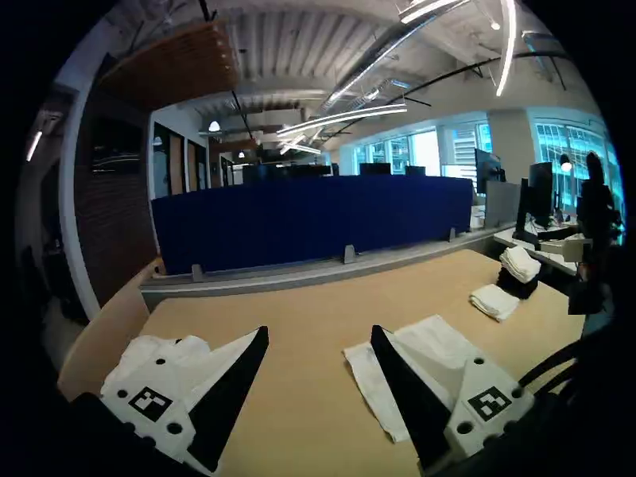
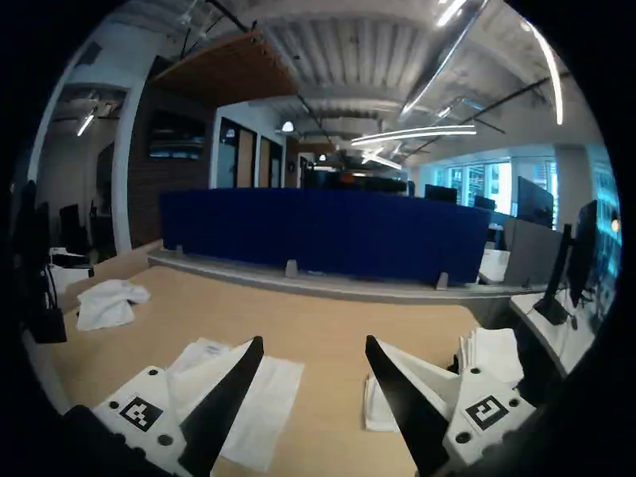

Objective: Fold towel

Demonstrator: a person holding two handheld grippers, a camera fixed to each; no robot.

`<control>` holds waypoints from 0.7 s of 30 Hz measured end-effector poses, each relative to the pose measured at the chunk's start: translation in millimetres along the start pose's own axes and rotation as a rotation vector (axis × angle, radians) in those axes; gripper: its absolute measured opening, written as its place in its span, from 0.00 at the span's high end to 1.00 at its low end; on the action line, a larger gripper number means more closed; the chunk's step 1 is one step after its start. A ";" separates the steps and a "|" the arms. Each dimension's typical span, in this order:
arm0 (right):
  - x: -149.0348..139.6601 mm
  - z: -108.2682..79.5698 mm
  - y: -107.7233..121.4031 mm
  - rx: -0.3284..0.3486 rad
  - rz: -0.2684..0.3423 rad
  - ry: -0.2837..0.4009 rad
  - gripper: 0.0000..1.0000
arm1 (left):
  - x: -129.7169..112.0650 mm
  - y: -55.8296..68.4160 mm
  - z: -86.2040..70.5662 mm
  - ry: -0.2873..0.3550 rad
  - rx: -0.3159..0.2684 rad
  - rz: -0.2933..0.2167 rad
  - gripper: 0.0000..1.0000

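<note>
So both grippers are hanging low over the wooden counter [image 1: 318,298] with nothing in them. In the left gripper view, the left gripper [image 1: 318,330] has its fingers spread wide apart, with bare counter in the gap between them. The flat towel [image 1: 367,378] lies spread out on the counter, partly tucked behind that gripper's right-hand finger, so I can't tell if the finger is actually touching it. Behind the other finger there's a crumpled towel [image 1: 151,350] near the counter's edge. Further off to the right are a folded towel [image 1: 493,302] and, just past it, a stack of folded towels [image 1: 521,262] sitting on something dark. The right gripper view is much the same: the right gripper [image 2: 312,340] is splayed open too and gripping nothing. There the flat towel [image 2: 270,393] sits low on the left, running under the left-hand finger. The folded towel [image 2: 380,405] peeks out behind the right-hand finger, with the stack of folded towels [image 2: 497,354] beside it and the crumpled towel [image 2: 107,302] well off to the left. A blue divider [image 2: 318,234] runs along the back of the counter [image 2: 334,318], and there's a monitor [image 2: 584,246] on the next desk over.
</note>
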State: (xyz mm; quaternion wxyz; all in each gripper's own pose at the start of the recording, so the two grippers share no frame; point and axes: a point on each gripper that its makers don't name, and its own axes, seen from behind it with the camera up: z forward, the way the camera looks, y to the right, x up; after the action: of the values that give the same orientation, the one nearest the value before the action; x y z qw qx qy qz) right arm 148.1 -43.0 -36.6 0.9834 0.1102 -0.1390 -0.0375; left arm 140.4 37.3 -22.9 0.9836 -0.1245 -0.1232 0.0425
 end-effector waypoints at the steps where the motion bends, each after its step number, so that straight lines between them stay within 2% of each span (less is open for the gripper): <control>1: -3.2 -0.8 -3.6 0.020 -0.005 -0.019 0.00 | -3.1 3.7 0.4 -0.016 -0.019 0.008 0.04; 8: -27.1 -6.5 -28.4 0.161 -0.061 -0.159 0.00 | -23.8 33.0 1.6 -0.136 -0.166 0.055 0.04; 12: -35.7 -8.6 -36.6 0.207 -0.104 -0.206 0.00 | -31.9 47.8 -1.1 -0.186 -0.236 0.036 0.04; 15: -37.8 -8.8 -38.2 0.220 -0.124 -0.220 0.00 | -34.5 54.2 -2.4 -0.203 -0.264 0.025 0.04; 21: -43.9 -8.1 -40.4 0.235 -0.127 -0.242 0.00 | -44.5 62.8 -2.7 -0.221 -0.281 0.065 0.04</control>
State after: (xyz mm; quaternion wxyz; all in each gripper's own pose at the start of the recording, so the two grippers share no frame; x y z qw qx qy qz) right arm 106.6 -76.0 -65.1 0.9355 0.2274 -0.2525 -0.0963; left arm 94.8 92.1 -51.8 0.9352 -0.2591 -0.2311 0.0699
